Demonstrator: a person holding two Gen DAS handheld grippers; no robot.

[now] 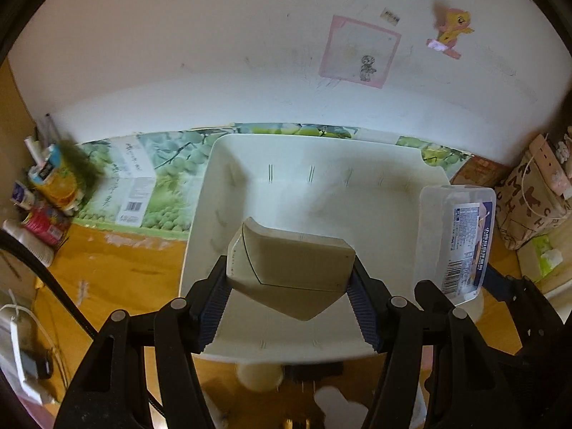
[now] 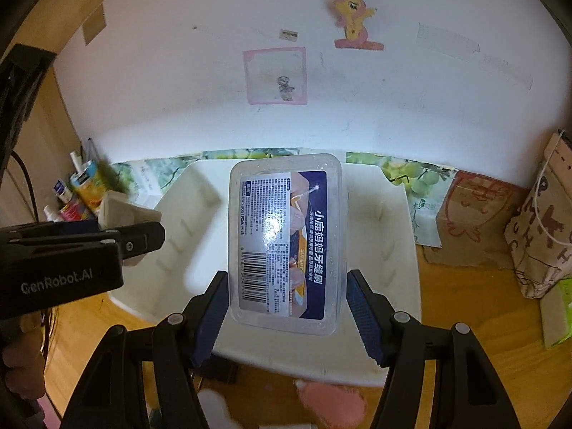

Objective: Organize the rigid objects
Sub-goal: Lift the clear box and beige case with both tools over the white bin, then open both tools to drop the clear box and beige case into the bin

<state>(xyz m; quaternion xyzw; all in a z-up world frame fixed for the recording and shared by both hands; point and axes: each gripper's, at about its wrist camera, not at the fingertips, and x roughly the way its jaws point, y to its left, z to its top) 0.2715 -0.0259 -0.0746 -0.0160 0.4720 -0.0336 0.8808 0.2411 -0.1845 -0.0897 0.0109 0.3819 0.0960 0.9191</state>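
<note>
My left gripper [image 1: 287, 279] is shut on a beige angular plastic piece [image 1: 289, 271], held over the white bin [image 1: 214, 164]. The same piece [image 2: 118, 211] and the left gripper [image 2: 143, 241] show at the left of the right wrist view. My right gripper [image 2: 286, 293] is shut on a clear plastic box with a blue and white label [image 2: 286, 239], also above the white bin [image 2: 400, 221]. That clear box [image 1: 457, 239] appears at the right of the left wrist view, by the bin's right rim. The bin looks empty inside.
The bin sits on a wooden tabletop [image 1: 118, 271] against a white wall. Bottles and tubes [image 1: 50, 193] crowd the left. A grape-printed carton [image 1: 143, 178] lies behind the bin. A printed paper bag [image 2: 543, 232] and a green tissue pack [image 2: 557, 307] stand at the right. A pink item [image 2: 332, 404] lies near the front.
</note>
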